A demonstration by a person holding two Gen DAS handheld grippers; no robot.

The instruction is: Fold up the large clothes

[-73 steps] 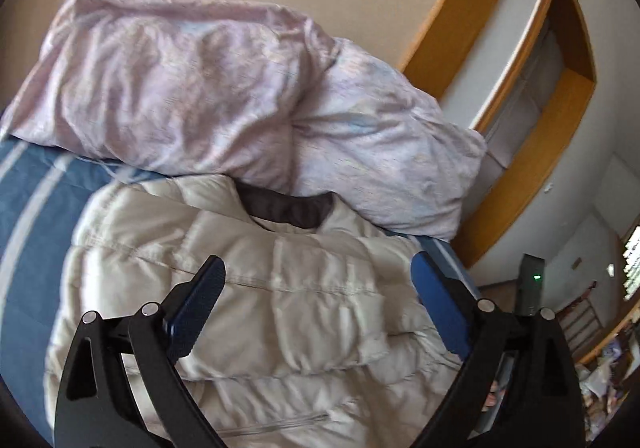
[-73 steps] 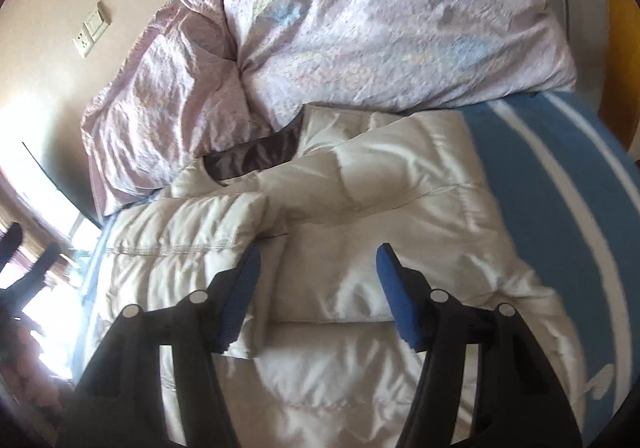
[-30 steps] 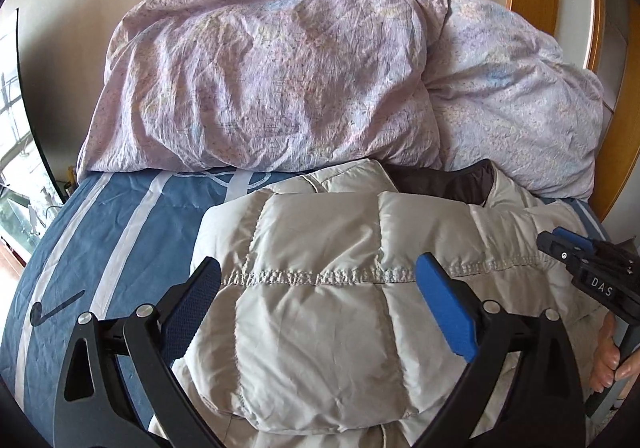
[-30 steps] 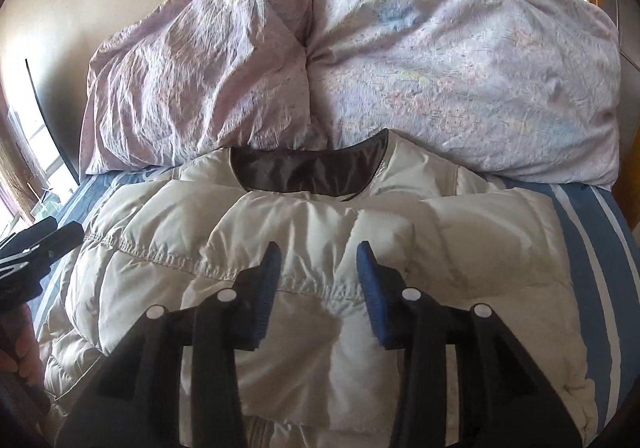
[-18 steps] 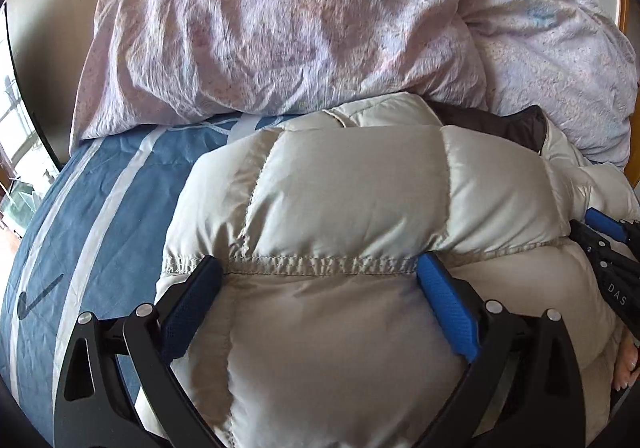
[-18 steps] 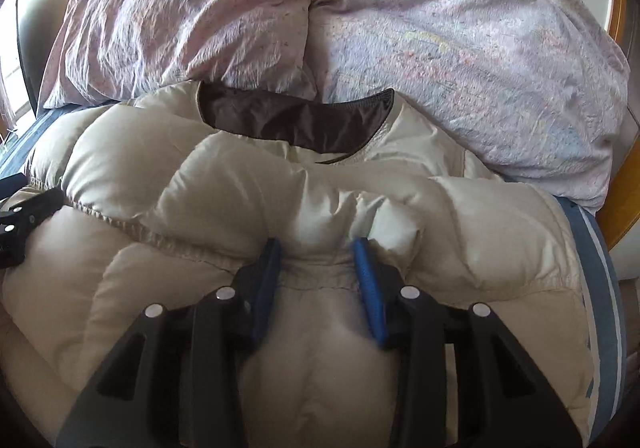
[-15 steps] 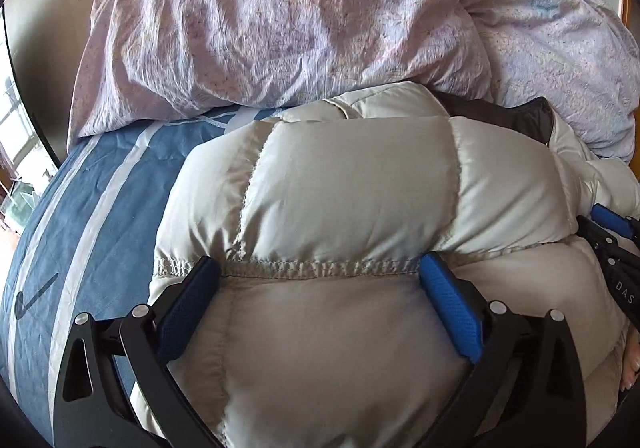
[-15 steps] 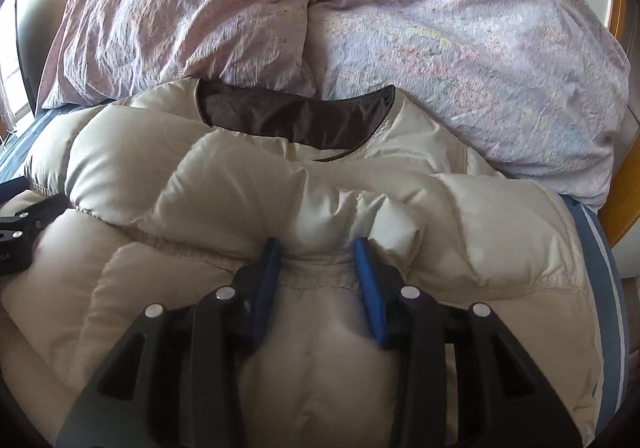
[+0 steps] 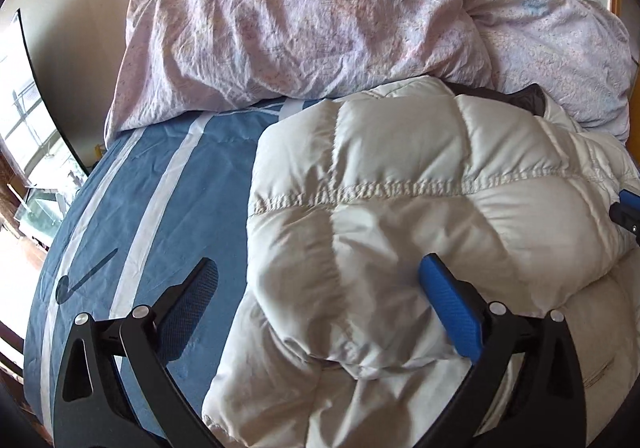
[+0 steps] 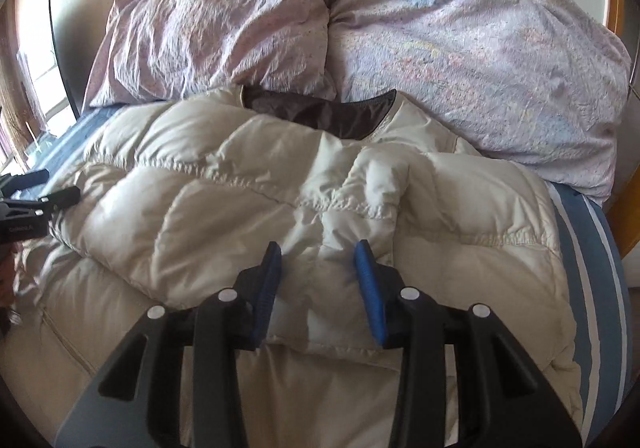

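Bedsheet (image 9: 168, 183) reappears under open left gripper (image 9: 316, 284); right gripper (image 10: 318, 260) seemingly pinches jacket (image 10: 304, 183).

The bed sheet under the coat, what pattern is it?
Blue sheet with white stripes, clearest in the left wrist view.

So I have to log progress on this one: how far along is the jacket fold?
Partly done. The cream puffer jacket lies on the blue striped bedsheet with a top layer already folded over. In hand: the right claw straddles a bunched fold; whether it pinches is unclear. The left claw stands open. Left: the final folds and flattening.
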